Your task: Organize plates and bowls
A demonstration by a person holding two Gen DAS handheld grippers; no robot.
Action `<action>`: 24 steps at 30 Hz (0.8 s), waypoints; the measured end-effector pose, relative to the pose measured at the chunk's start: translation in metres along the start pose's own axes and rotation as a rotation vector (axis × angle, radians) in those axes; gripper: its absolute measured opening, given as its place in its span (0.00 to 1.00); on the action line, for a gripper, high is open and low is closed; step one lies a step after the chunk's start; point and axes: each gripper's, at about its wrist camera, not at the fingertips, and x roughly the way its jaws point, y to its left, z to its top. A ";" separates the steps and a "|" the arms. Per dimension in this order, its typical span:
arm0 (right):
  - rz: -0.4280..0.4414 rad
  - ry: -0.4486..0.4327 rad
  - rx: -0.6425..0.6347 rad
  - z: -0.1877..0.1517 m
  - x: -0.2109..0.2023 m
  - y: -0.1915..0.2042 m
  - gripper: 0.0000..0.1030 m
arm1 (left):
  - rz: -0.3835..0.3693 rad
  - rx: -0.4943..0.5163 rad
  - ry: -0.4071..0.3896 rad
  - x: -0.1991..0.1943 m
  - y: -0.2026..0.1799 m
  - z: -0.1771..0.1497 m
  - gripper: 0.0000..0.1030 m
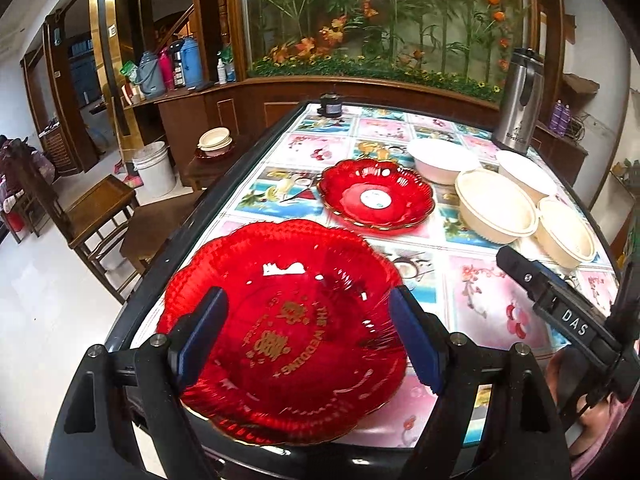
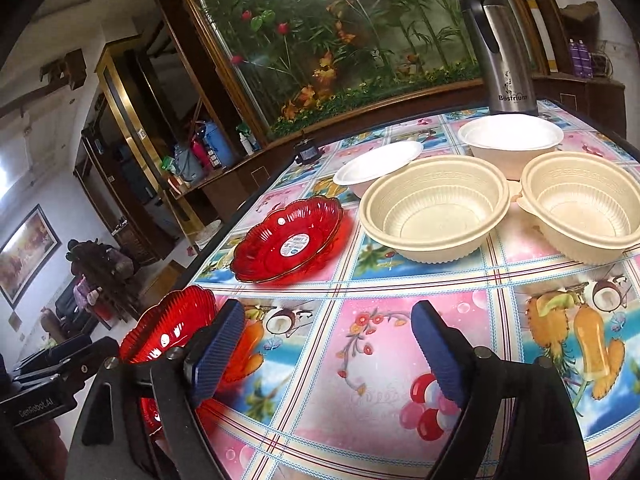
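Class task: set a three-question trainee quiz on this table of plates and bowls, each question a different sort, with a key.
1. True or false: the near red plate lies between the left gripper fingers.
2. How many cream ribbed bowls are on the table?
3. The steel flask stands: A) at the far edge, behind the bowls; B) on the far red plate; C) on the floor.

Key: 1 true; 2 two; 3 A.
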 end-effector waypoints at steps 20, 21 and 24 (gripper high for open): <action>-0.003 0.041 0.046 -0.001 0.008 -0.008 0.85 | -0.094 0.026 -0.003 0.003 -0.014 0.008 0.81; -0.003 0.041 0.046 -0.001 0.008 -0.008 0.85 | -0.101 0.024 -0.009 0.002 -0.013 0.008 0.81; -0.002 0.035 0.044 -0.001 0.007 -0.008 0.85 | -0.157 0.014 -0.042 -0.004 -0.012 0.008 0.81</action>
